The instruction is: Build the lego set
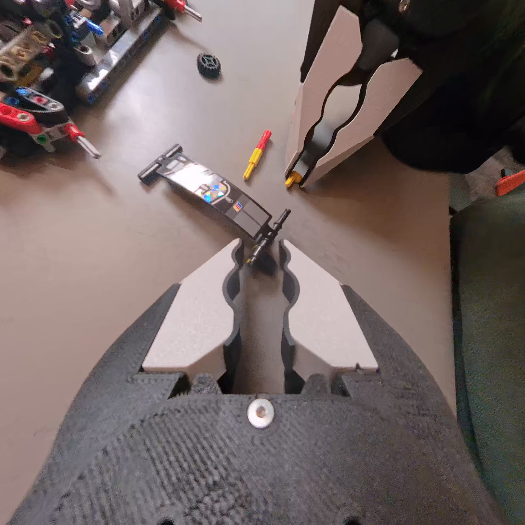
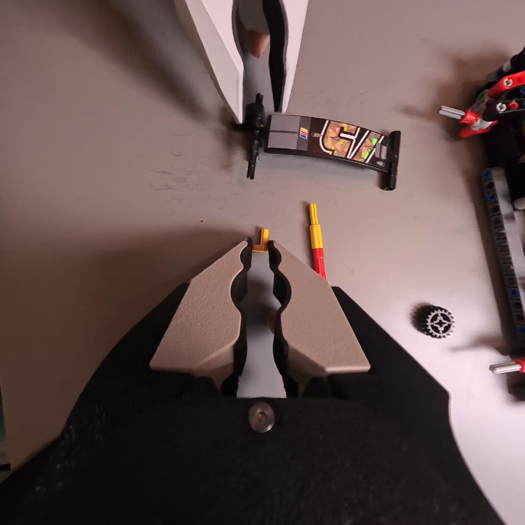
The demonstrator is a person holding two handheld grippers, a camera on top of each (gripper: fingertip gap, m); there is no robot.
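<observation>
A curved black panel (image 1: 210, 193) with a shiny sticker lies on the brown table (image 1: 85, 255). A black axle with a connector (image 1: 270, 231) sits at its near end. My left gripper (image 1: 261, 244) is shut on that black axle piece; it also shows in the right wrist view (image 2: 260, 115), with the panel (image 2: 329, 139) to its right. My right gripper (image 2: 260, 244) is shut on a small yellow piece (image 2: 262, 241) and holds it low over the table, a short way from the panel. In the left wrist view it (image 1: 297, 181) stands to the right of the panel.
A red and yellow axle piece (image 2: 316, 241) lies between the grippers. A black gear (image 2: 434, 322) lies beside the partly built model (image 1: 42, 71) with its long grey beam (image 2: 500, 255). A dark green seat (image 1: 488, 312) lies beyond the table's right edge. Spacing between my two grippers at the tips: around 8 cm.
</observation>
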